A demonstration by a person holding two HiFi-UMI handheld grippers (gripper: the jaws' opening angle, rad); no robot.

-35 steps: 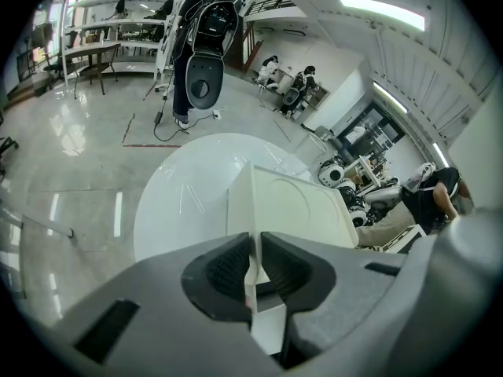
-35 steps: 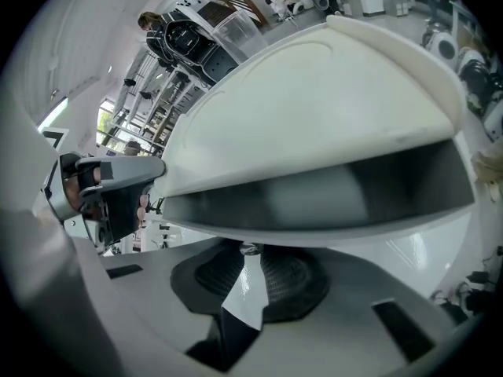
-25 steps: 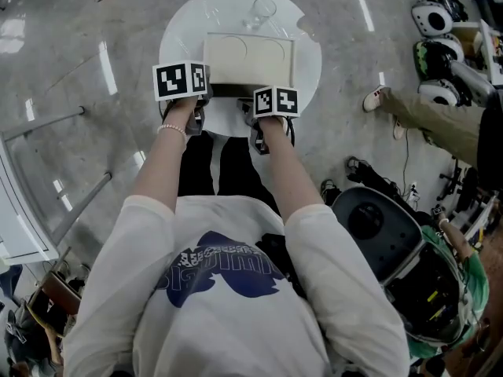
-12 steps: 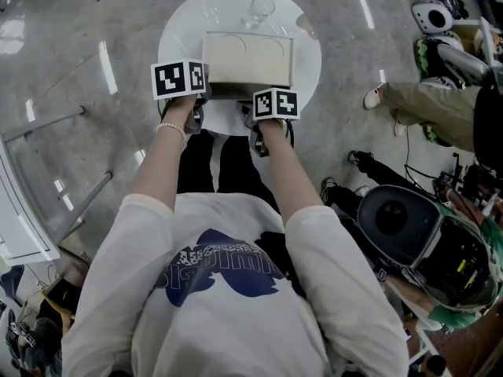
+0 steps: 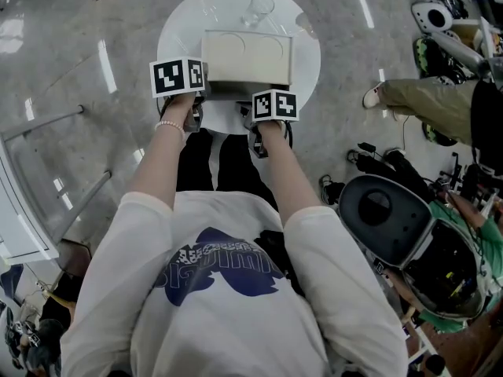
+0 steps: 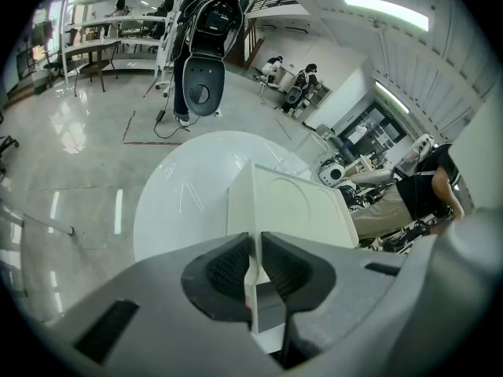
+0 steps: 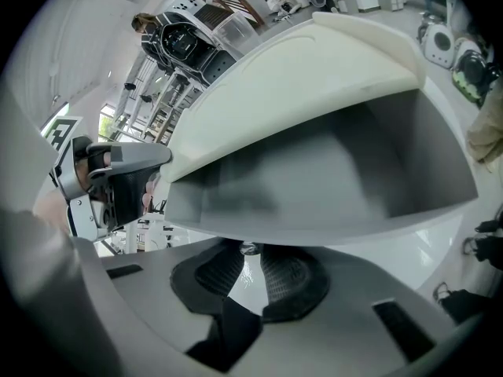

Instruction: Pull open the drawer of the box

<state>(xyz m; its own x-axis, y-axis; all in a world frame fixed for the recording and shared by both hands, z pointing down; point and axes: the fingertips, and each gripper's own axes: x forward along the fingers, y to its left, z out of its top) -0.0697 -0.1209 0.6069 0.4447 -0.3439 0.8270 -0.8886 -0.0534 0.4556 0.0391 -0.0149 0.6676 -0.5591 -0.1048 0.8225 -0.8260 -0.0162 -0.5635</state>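
A white box [image 5: 246,57] stands on a round white table [image 5: 181,22]. In the left gripper view the box [image 6: 295,203] fills the middle. My left gripper [image 6: 253,269] is shut on its near left corner edge. The drawer [image 7: 330,171] is pulled partway out under the box top [image 7: 314,69], and its grey inside shows. My right gripper [image 7: 250,269] is shut on the small knob [image 7: 249,248] at the drawer front. From the head view both grippers sit at the box's near side, left gripper [image 5: 196,94] and right gripper [image 5: 266,104]. Their marker cubes hide the jaws there.
A clear glass [image 5: 258,8] stands on the table behind the box. A person's legs [image 5: 424,100] and helmets are at the right. A round black-and-white machine [image 5: 385,218] stands at the lower right, and a metal frame [image 5: 55,120] at the left.
Both grippers and the box stand where they were. Only the person's legs and the machine at the right have shifted.
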